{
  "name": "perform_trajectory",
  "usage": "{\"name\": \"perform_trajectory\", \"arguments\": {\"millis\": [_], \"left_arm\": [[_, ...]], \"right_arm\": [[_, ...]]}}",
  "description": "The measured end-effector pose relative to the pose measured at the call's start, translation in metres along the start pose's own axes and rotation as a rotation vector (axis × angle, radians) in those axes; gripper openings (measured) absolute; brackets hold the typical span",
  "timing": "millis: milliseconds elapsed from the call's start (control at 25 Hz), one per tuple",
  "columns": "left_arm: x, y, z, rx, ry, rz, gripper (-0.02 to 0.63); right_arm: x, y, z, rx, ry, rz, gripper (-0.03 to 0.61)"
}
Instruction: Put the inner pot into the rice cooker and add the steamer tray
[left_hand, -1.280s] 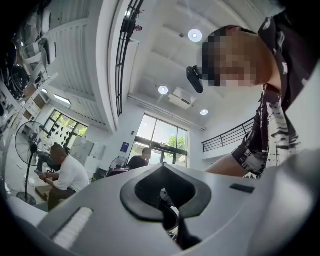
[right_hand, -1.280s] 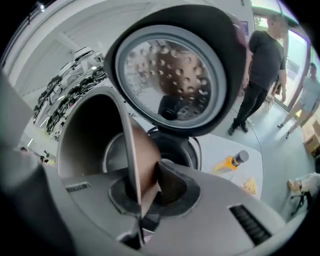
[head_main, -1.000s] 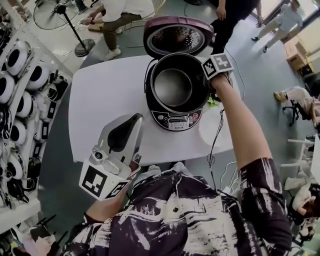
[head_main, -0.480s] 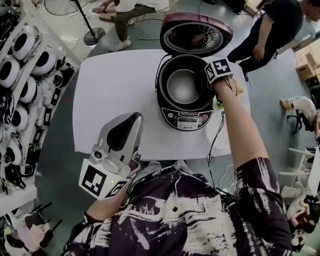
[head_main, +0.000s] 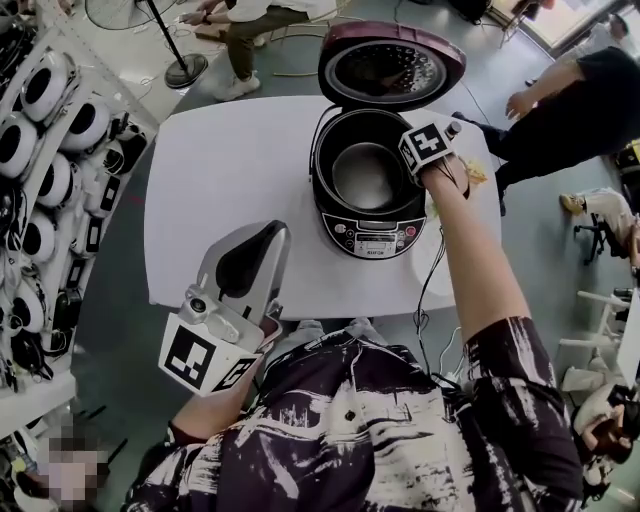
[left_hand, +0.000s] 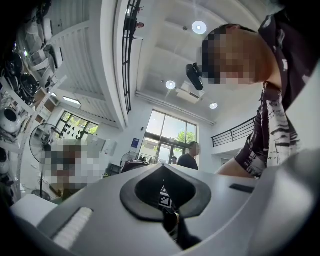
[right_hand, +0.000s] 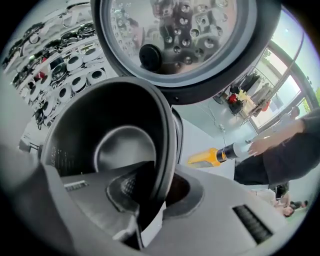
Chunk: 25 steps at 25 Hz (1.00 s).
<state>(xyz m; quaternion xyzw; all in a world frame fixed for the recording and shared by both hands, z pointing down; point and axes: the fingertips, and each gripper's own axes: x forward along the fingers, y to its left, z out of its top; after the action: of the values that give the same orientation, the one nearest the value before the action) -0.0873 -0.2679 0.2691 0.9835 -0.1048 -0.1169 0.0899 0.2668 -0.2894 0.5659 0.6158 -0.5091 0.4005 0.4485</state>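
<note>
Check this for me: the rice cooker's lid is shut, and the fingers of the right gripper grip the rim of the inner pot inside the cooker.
One thing is wrong: the lid of the rice cooker stands open, tipped back, as the head view shows. The rest holds: the fingers of the right gripper grip the rim of the inner pot inside the cooker.

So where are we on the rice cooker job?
Done: the inner pot sits in the rice cooker, lid up. In hand: the right gripper pinches the pot's rim from above, jaws just easing open, not released yet. The left gripper is empty, shut, held back near the body. To do: let go, add the steamer tray, which I can't make out in any view.
</note>
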Motion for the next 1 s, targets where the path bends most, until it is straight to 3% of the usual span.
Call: {"name": "perform_trajectory", "arguments": {"millis": [400,560,760,1000], "left_arm": [[0.019,-0.026,-0.001,0.006,0.005,-0.056,0.005],[0.022,-0.030,-0.002,0.004,0.005,-0.063,0.005],[0.029,-0.040,-0.004,0.003,0.007,-0.077,0.005],[0.042,-0.056,-0.008,-0.001,0.008,-0.107,0.005]], "right_arm": [[-0.006,0.002,-0.013,-0.059,0.003,-0.046,0.070],[-0.006,0.006,-0.018,-0.017,-0.001,0.014,0.089],[-0.009,0.008,-0.028,0.112,-0.030,0.119,0.101],[-0.023,0.008,-0.032,0.210,-0.129,0.221,0.088]]}}
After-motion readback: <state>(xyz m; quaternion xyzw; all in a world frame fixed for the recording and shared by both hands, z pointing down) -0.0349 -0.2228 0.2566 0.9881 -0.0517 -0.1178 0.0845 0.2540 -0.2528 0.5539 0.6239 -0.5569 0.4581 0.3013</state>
